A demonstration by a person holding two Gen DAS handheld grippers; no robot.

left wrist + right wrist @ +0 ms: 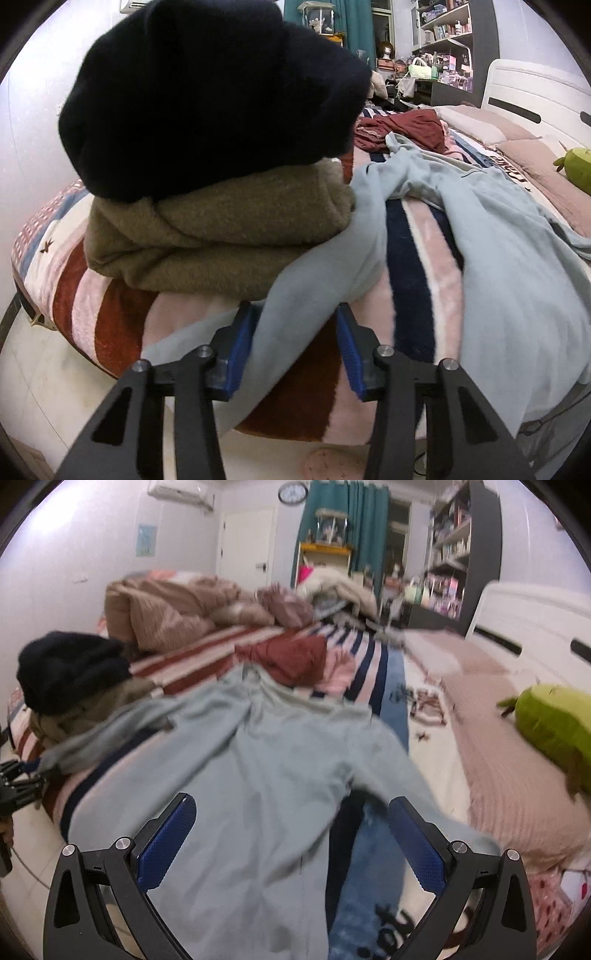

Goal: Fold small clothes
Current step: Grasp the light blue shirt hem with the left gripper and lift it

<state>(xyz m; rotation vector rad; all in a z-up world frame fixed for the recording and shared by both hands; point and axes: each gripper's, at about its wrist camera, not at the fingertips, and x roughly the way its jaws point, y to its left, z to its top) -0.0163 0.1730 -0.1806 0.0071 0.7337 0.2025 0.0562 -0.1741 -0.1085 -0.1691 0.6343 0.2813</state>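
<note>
1. We see a bed with a striped blanket [410, 258] filling both views; shelves at upper right are too blurred to read.
2. The pale blue garment [258, 760] sprawls across the centre, its lower edge cut off.
3. The folded olive and black stack [218, 221] fills the upper left.
4. Our left gripper [295, 343] has a sleeve between its half-parted jaws; whether it pinches, we cannot tell.
5. Our right gripper [291, 834] gapes wide above the garment, holding nothing.

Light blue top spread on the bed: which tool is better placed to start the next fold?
Left, probably. The left tool already has a sleeve of the light blue top between its fingers, beside the folded pile. The right tool hovers wide open above it, gripping nothing.
</note>
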